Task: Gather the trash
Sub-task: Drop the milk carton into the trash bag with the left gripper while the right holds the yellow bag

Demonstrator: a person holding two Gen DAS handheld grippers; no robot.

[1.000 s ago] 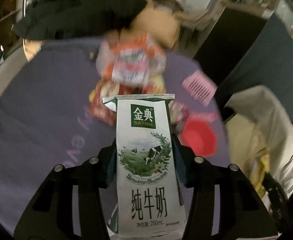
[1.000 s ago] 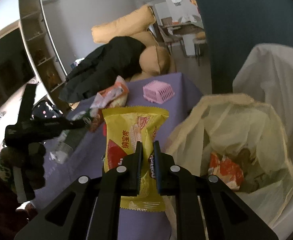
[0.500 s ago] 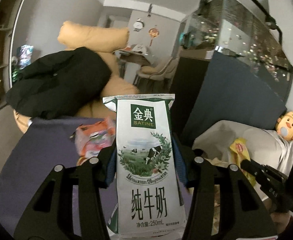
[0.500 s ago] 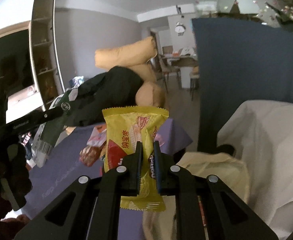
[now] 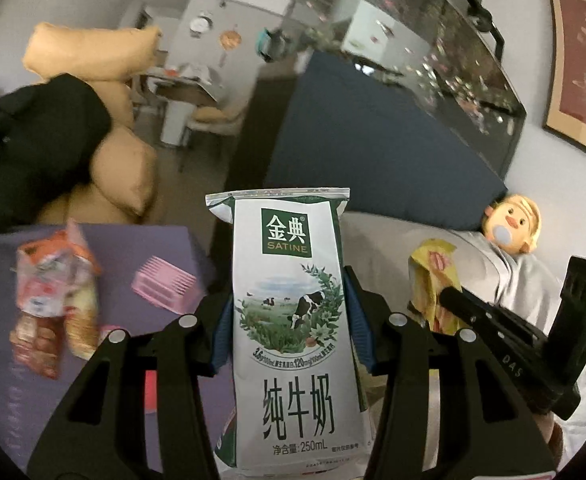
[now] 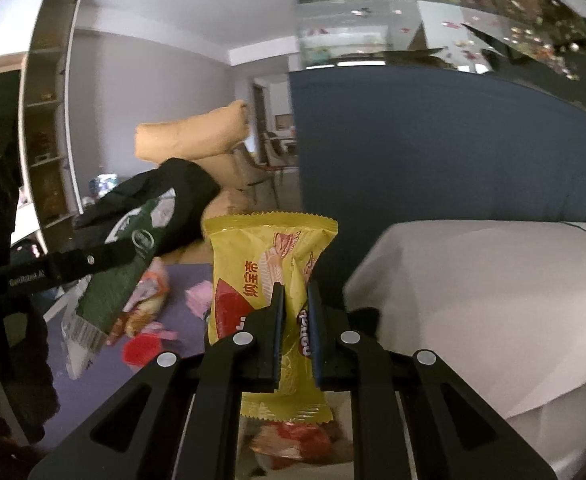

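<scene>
Left claw [image 5: 289,312]: jaws part-open, blue pads clamped on both sides of the white-and-green cardboard milk carton [image 5: 293,320], about mid-body. Carton stands upright between the fingers, long axis along the claw's line, sealed top fin pointing away from the camera, printed face toward it. My read: light if empty, walls stiff enough to take a side squeeze but will dent; coated board is a bit slick, so the mid-body hold on the narrow sides is right.

On the purple-covered desk [image 5: 9,392], down-left of this claw: a heap of orange-and-red crinkled snack wrappers [image 5: 53,300], blurred, and a pink ribbed plastic piece [image 5: 163,286] just beside them. These look soft and featherweight; pinch an edge or a fold, not the flat.

Right claw [image 6: 293,312]: jaws nearly together, pinching the yellow foil snack wrapper [image 6: 269,280] near its centre. Wrapper stands upright, long axis along the fingers, crimped top edge away from the camera, bottom crimp hanging below the jaws. Judgement: very light, limp, slippery film, so a tight pinch is needed and it will flutter on release.

Below this claw, red-and-orange wrappers [image 6: 293,440] lie inside what looks like a bag opening; the rim is mostly hidden. White cloth-covered surface [image 6: 473,300] sits to the claw's right.
</scene>
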